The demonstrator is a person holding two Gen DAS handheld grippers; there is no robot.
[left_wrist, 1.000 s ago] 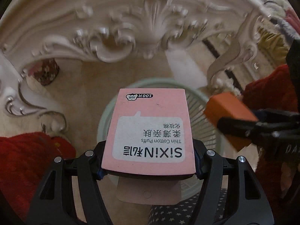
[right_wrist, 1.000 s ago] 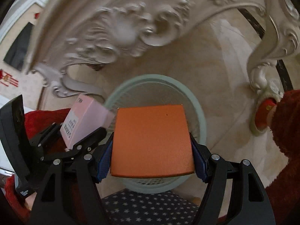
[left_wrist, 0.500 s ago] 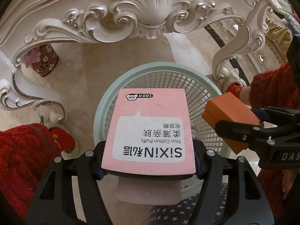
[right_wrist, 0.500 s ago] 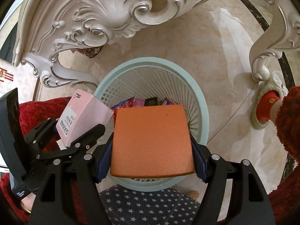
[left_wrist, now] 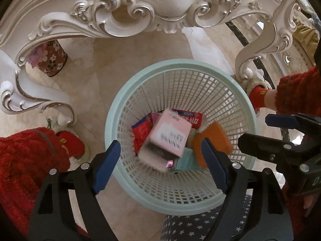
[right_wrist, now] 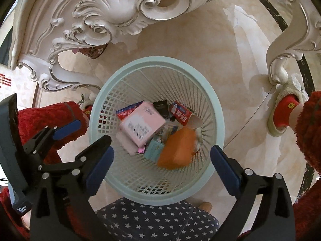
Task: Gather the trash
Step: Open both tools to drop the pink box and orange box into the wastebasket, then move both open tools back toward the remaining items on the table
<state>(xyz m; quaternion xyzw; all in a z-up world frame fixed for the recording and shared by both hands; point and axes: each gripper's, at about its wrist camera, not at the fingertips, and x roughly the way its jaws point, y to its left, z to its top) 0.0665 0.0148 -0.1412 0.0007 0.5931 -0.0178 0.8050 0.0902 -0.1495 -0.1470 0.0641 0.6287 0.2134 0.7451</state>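
Observation:
A pale green mesh basket (left_wrist: 124, 108) (right_wrist: 216, 124) stands on the floor below both grippers. A pink cotton-puff box (left_wrist: 170, 134) (right_wrist: 141, 125) and an orange box (left_wrist: 218, 138) (right_wrist: 177, 150) are inside it, blurred, on top of other packets. My left gripper (left_wrist: 160, 160) is open and empty above the basket's near rim. My right gripper (right_wrist: 160, 168) is open and empty above the basket; it also shows at the right of the left wrist view (left_wrist: 280, 132).
An ornate white carved table (left_wrist: 160, 6) (right_wrist: 124, 10) arches over the basket, with legs at left (left_wrist: 40, 100) and right (left_wrist: 250, 64). A floral bin (left_wrist: 48, 60) stands behind. Red-sleeved legs and slippers (left_wrist: 68, 142) flank the basket on the marble floor.
Both grippers have opened. The pink box and the orange box have dropped out of them into the basket.

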